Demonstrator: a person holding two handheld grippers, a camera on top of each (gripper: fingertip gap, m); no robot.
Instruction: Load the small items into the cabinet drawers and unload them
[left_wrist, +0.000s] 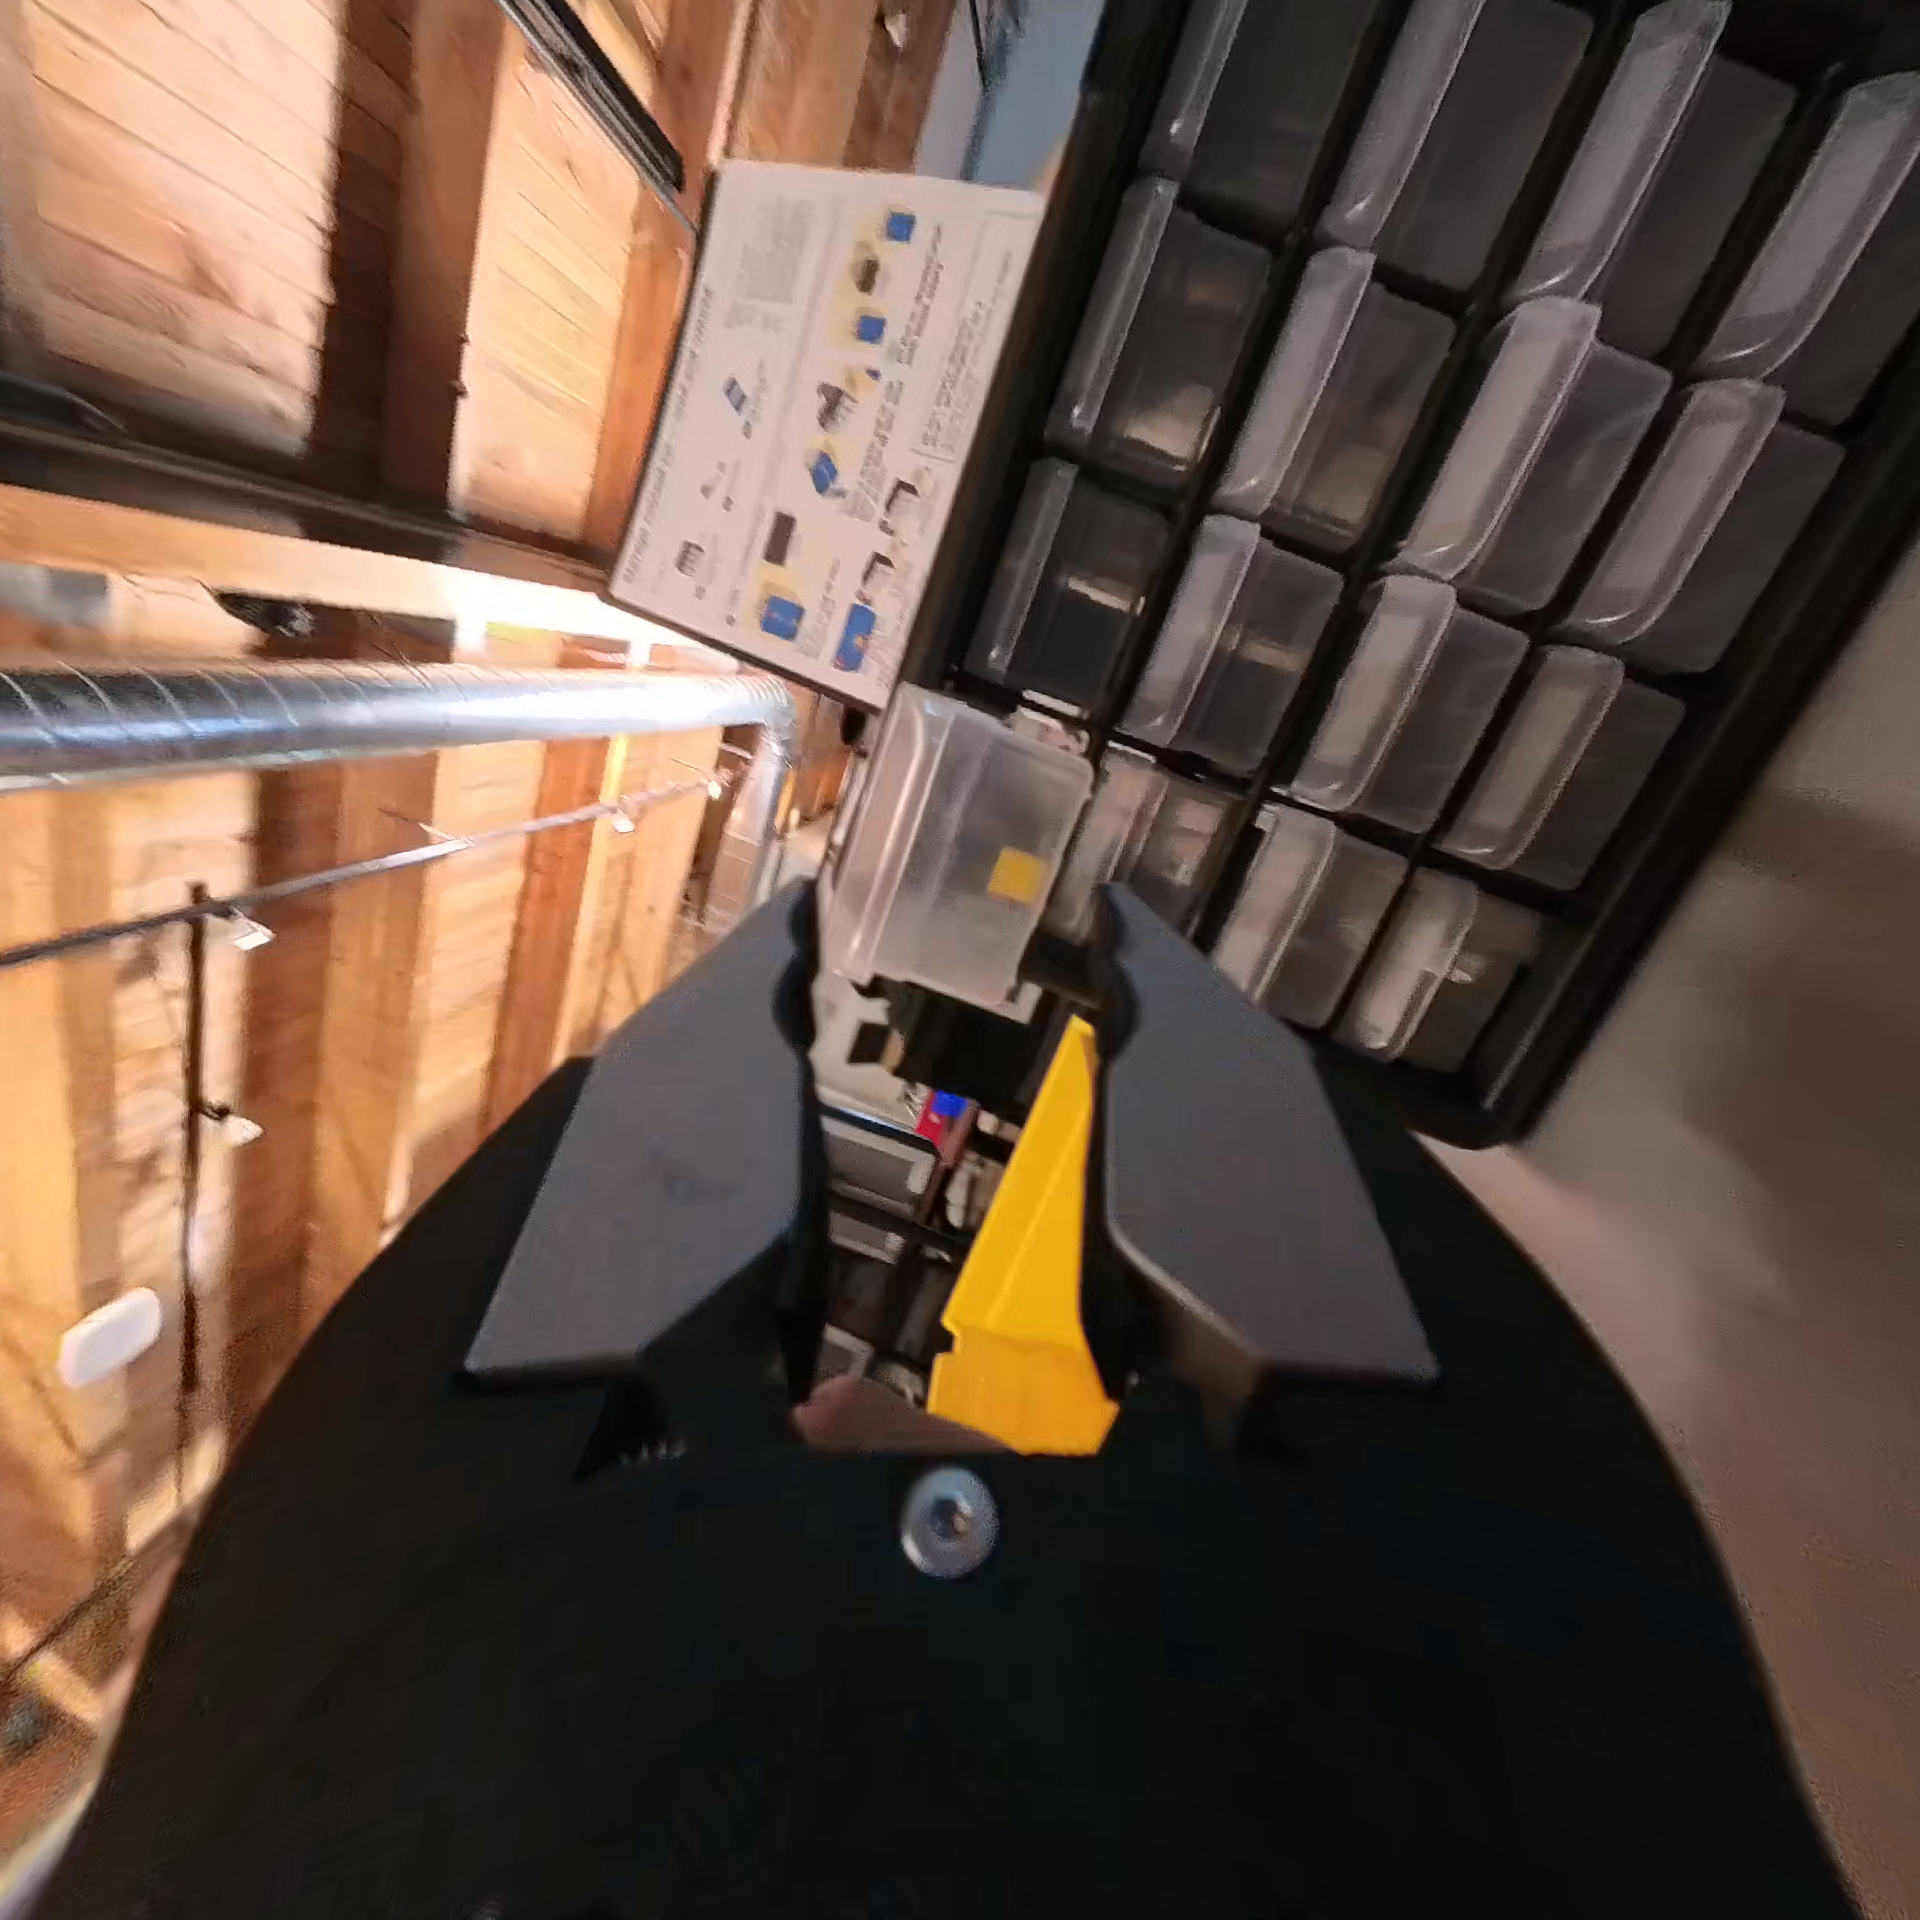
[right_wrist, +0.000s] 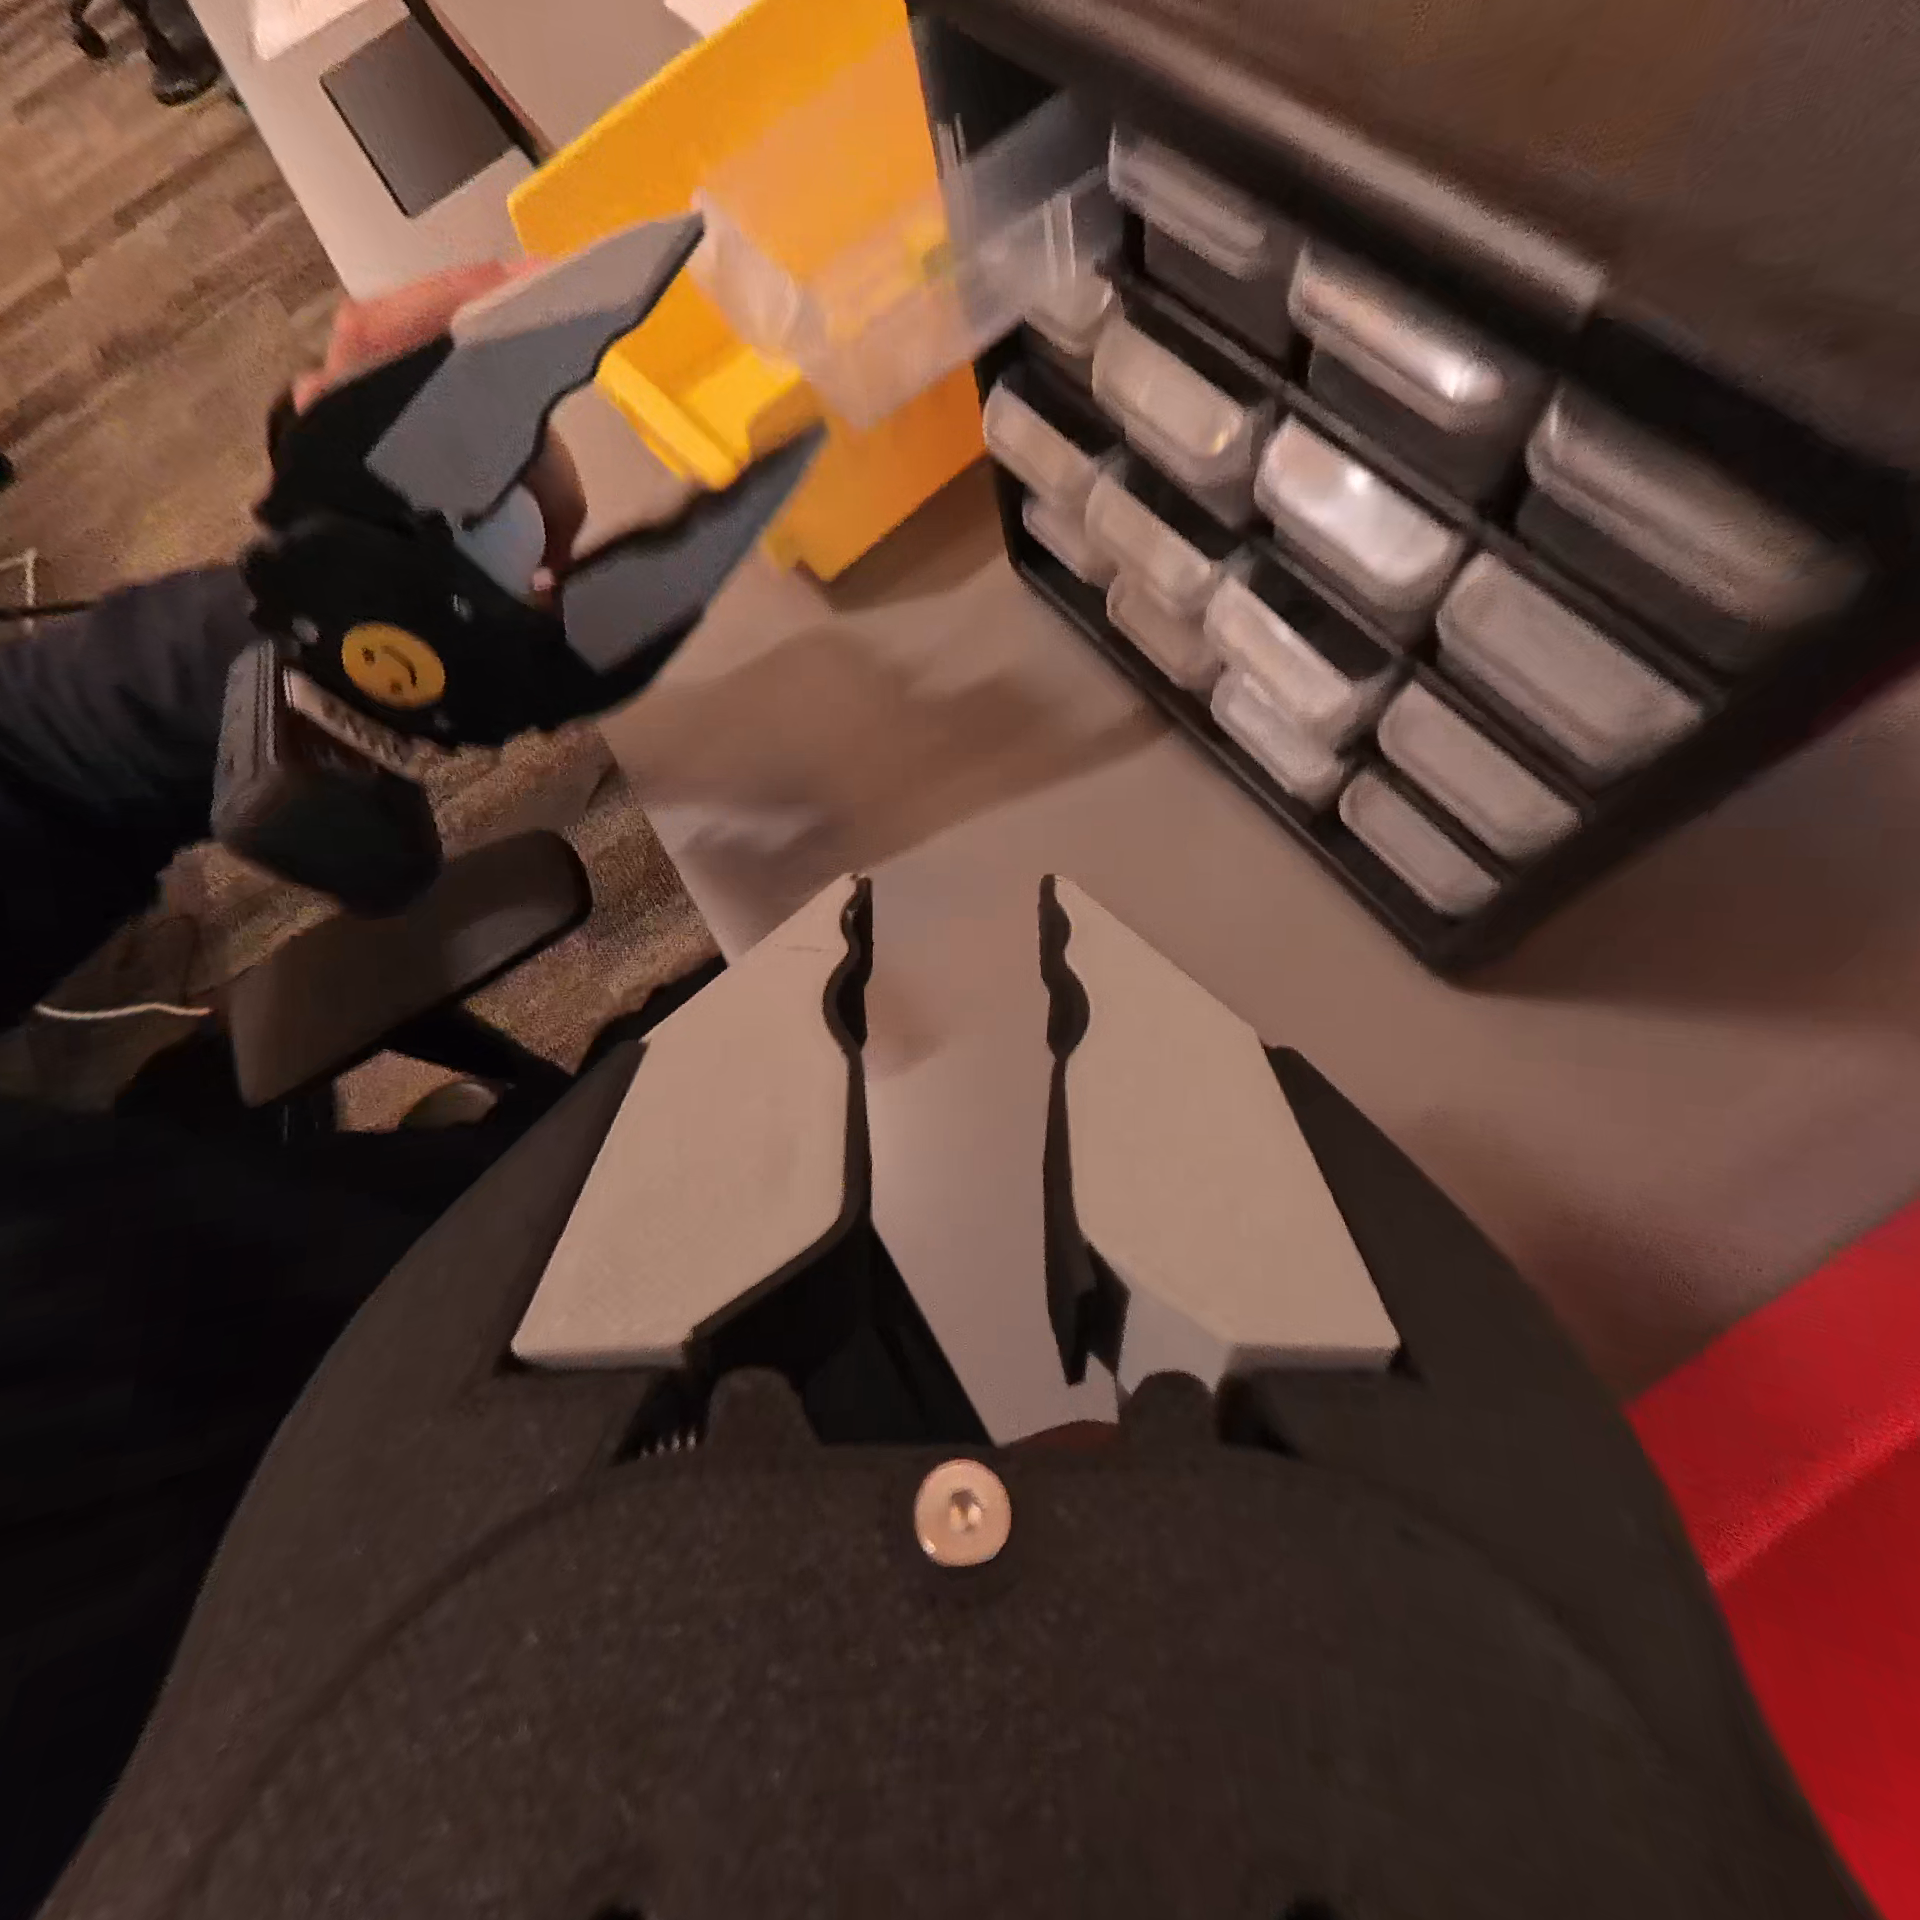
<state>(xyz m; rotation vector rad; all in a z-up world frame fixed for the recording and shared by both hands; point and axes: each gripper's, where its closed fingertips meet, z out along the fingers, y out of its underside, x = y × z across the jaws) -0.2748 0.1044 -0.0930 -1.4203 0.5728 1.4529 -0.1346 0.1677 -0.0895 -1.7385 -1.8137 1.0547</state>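
A black cabinet (left_wrist: 1486, 1101) of small clear drawers stands on a grey table; it also shows in the right wrist view (right_wrist: 1507, 260). One clear drawer (left_wrist: 956, 831) at the cabinet's end column is pulled far out, with a small yellow item (left_wrist: 1013, 871) inside. My left gripper (left_wrist: 956, 909) has its jaws spread wide around the drawer's front end, the left fingertip against it and a gap at the right. The right wrist view shows the left gripper (right_wrist: 758, 338) and the blurred drawer (right_wrist: 852, 301) the same way. My right gripper (right_wrist: 954, 883) is open and empty above the table.
A yellow plastic bin (right_wrist: 790, 135) stands beside the cabinet, behind the drawer, and shows between my left fingers (left_wrist: 1029, 1226). A white printed box (left_wrist: 831, 416) sits by the cabinet. A red object (right_wrist: 1787, 1507) lies at the right. Grey table (right_wrist: 1299, 1091) lies before the cabinet. Tip to tip, the grippers are about 15 centimetres apart. The black cabinet (left_wrist: 1486, 1101) is about 15 centimetres from my left fingertips.
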